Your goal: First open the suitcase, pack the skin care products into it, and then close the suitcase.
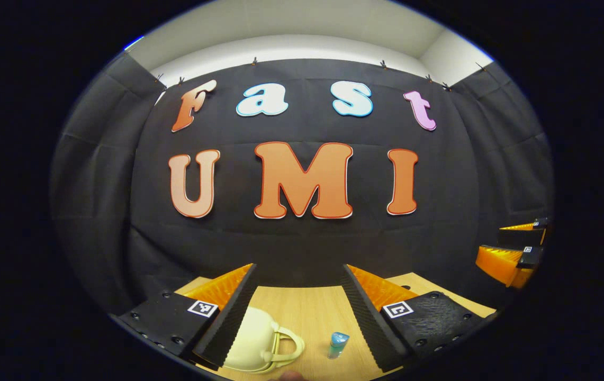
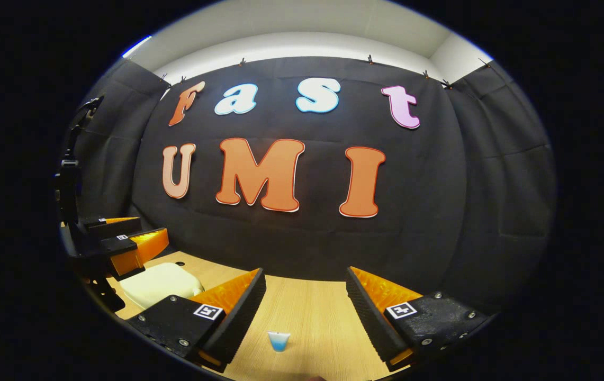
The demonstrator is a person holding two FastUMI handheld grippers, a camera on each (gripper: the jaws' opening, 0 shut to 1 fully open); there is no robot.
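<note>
Suitcase [image 1: 251,338]: closed, on surface [image 1: 307,312]. Tube [image 1: 337,345]: upright beside it. My left gripper [image 1: 299,312] and right gripper [image 2: 304,317]: jaws open, empty. Risk: I topple the tube lifting the lid.

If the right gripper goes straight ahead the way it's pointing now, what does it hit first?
Probably the booth's black cloth wall. The right gripper points level above the table, likely passing over the small blue bottle.

Matt wood-grain table [image 1: 307,307], smooth glossy suitcase [image 1: 251,341]
</note>
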